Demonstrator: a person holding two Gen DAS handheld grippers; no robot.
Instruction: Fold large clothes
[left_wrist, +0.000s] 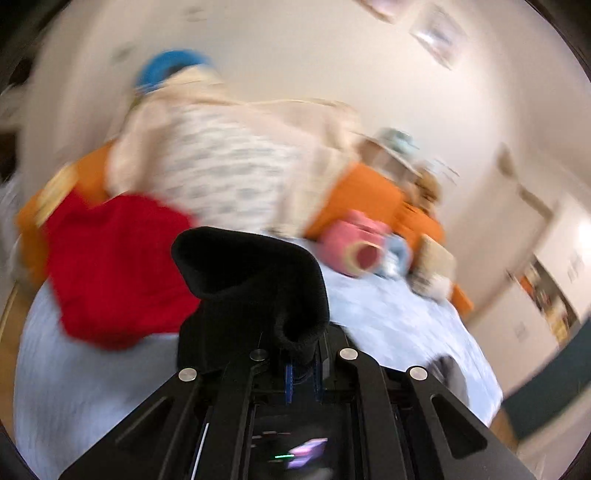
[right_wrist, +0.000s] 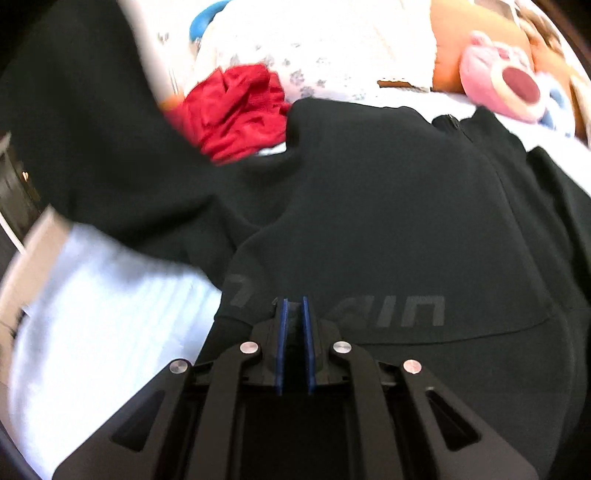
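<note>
Both tools clamp the black zip sweatshirt (right_wrist: 388, 229) on the bed (right_wrist: 92, 314) — left tool (left_wrist: 301, 373) lifting a cuff (left_wrist: 251, 273), right tool (right_wrist: 293, 332) pinching the hem — next, fold the sleeve across.

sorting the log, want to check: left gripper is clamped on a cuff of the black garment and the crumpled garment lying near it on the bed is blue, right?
Not quite. The crumpled garment is red, not blue, as both wrist views show. The rest holds: the left gripper is shut on the ribbed cuff of the black garment.
</note>
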